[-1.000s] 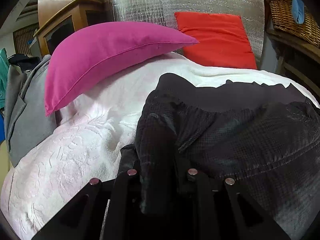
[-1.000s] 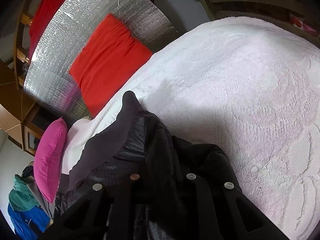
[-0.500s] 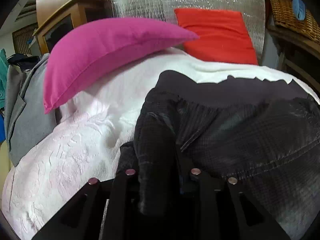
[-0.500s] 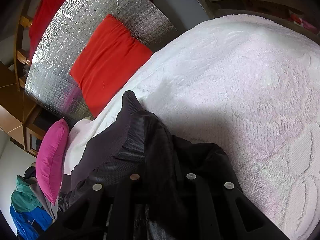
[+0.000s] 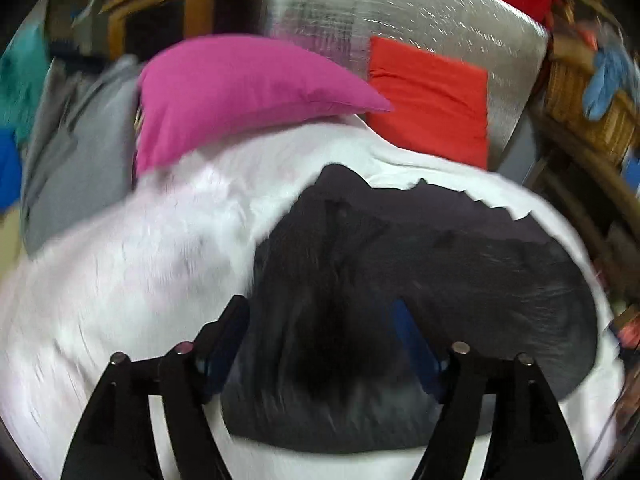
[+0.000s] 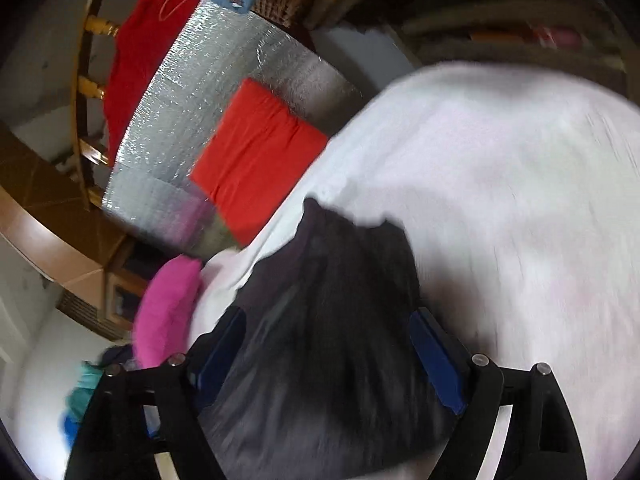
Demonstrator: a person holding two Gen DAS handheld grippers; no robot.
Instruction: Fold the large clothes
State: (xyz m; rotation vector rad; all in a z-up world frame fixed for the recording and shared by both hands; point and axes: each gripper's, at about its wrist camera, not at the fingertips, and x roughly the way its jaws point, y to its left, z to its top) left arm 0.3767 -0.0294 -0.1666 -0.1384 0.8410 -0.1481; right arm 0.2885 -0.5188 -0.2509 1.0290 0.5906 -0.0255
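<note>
A black garment [image 5: 420,280] lies folded on the white bedspread [image 5: 140,272]. Its dark waistband edge points toward the pillows. My left gripper [image 5: 320,344] is open, its blue-padded fingers spread wide above the garment's near-left part. The garment also shows in the right wrist view [image 6: 332,320], lying flat on the bedspread [image 6: 520,208]. My right gripper [image 6: 328,356] is open too, fingers wide apart over the garment's near end. Neither gripper holds cloth. Both views are blurred by motion.
A pink pillow [image 5: 240,96] and a red pillow [image 5: 432,96] lean at the head of the bed against a silver foil panel [image 5: 400,12]. Grey clothing [image 5: 72,152] lies at the left edge. A wicker basket [image 5: 588,108] stands at the right.
Both grippers were shut on the black garment; now both have opened wide, let it go, and pulled back and up. The garment lies flat on the bed.
</note>
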